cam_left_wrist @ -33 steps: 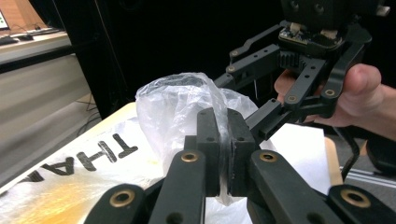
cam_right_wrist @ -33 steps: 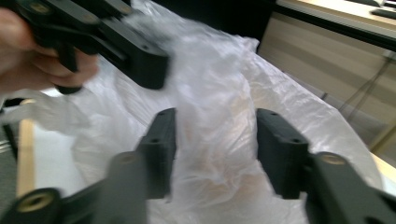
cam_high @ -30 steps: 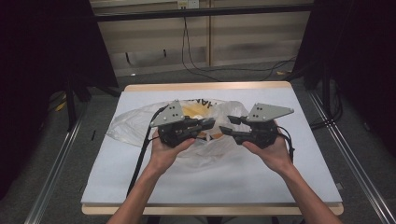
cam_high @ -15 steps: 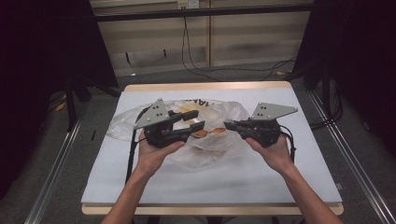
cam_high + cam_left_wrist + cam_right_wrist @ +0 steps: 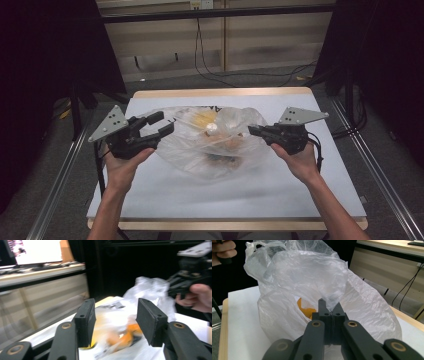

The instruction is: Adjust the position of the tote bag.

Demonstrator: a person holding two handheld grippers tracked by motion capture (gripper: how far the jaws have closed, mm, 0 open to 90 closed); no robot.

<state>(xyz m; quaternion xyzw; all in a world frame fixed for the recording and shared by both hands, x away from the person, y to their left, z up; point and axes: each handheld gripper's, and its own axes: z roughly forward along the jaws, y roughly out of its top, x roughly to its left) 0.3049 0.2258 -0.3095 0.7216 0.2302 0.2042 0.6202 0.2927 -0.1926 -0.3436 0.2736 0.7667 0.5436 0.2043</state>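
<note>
A clear plastic bag (image 5: 220,150) lies in the middle of the white table, with orange and yellow items (image 5: 209,120) showing through it. My right gripper (image 5: 252,131) is at the bag's right side, shut on a fold of its film; the right gripper view shows the jaws pinching the bag (image 5: 317,277) at my right gripper (image 5: 331,311), and an orange piece (image 5: 305,307) inside. My left gripper (image 5: 164,122) hovers at the bag's left edge, open and holding nothing. In the left gripper view, my left gripper (image 5: 115,317) points at the blurred bag (image 5: 147,287) and its orange contents (image 5: 125,336).
The table (image 5: 280,195) has a white cover and a wooden rim. Metal rails (image 5: 65,165) run along both its sides, and cables (image 5: 215,70) lie on the floor behind it. The hand with the right gripper (image 5: 192,272) shows in the left gripper view.
Both grippers have drawn apart from the middle. The left one moved left, off the bag, and now stands open. The right one moved right with the film still pinched.
</note>
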